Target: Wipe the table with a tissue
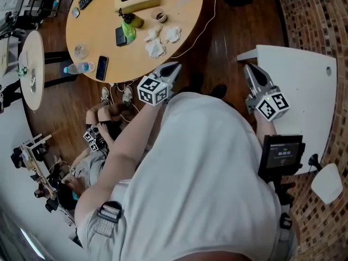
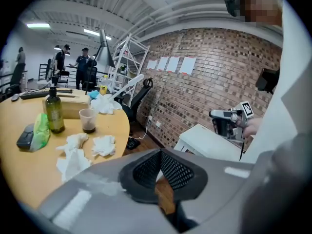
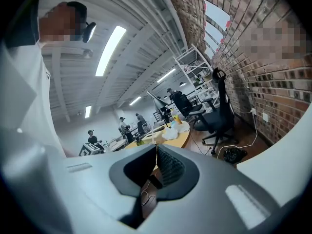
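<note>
Round wooden surface [image 1: 92, 31] at upper left; crumpled tissues [image 1: 155, 47] lie near its front edge, untouched. Left forearm reaches forward. Left hand-held gripper [image 1: 174, 67] sits just off that edge, over the floor, jaws clenched, nothing between. Right hand-held gripper [image 1: 249, 68] is likewise clenched and empty, its tip at the white surface's [image 1: 304, 75] corner.

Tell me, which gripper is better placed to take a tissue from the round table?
Probably left: the left gripper is near the tissues on the round table, while the right gripper is at the white table.
</note>
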`<action>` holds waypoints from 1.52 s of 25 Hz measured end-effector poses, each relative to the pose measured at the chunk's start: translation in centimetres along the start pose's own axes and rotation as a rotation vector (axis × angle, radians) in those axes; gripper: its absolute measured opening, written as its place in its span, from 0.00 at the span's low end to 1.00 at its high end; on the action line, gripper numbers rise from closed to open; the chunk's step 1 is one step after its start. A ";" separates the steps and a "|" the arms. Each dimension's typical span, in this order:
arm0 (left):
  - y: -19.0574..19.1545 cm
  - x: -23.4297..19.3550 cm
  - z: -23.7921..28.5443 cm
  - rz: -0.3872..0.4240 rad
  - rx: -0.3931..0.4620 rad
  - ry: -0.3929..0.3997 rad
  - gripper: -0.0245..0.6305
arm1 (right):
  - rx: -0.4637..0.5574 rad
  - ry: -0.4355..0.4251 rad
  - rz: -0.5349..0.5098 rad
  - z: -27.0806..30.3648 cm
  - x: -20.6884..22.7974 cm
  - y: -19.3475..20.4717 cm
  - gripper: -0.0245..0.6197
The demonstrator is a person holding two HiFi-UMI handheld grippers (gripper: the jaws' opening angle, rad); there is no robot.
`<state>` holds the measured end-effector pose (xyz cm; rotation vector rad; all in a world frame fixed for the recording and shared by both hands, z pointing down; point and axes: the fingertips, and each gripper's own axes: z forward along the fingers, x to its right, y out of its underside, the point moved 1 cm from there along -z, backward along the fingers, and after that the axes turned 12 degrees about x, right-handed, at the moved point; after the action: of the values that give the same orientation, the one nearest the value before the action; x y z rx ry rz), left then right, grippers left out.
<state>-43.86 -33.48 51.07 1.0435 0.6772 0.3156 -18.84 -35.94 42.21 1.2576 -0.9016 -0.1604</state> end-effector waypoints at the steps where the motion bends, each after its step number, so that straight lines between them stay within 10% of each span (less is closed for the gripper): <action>1: 0.1 -0.8 -0.3 -0.006 -0.002 -0.010 0.04 | -0.006 -0.003 -0.001 0.5 -0.2 0.3 0.05; 9: 1.0 -5.3 -1.7 0.120 -0.089 0.003 0.04 | -0.055 -0.011 -0.005 5.2 -2.3 1.3 0.05; 16: 2.8 -13.6 -4.6 0.090 -0.105 -0.206 0.05 | -0.092 -0.009 -0.031 9.2 -4.3 2.3 0.05; 26: 5.2 -19.1 -2.7 0.132 -0.251 -0.330 0.34 | -0.108 0.091 -0.037 10.1 -4.6 3.0 0.05; 38: 5.4 -19.5 -1.3 0.041 -0.276 -0.285 0.13 | -0.044 0.231 -0.001 8.3 -2.1 1.9 0.05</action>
<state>-59.06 -40.59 62.45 0.8177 0.3441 0.2797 -26.43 -40.32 43.01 1.2082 -0.6951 -0.0340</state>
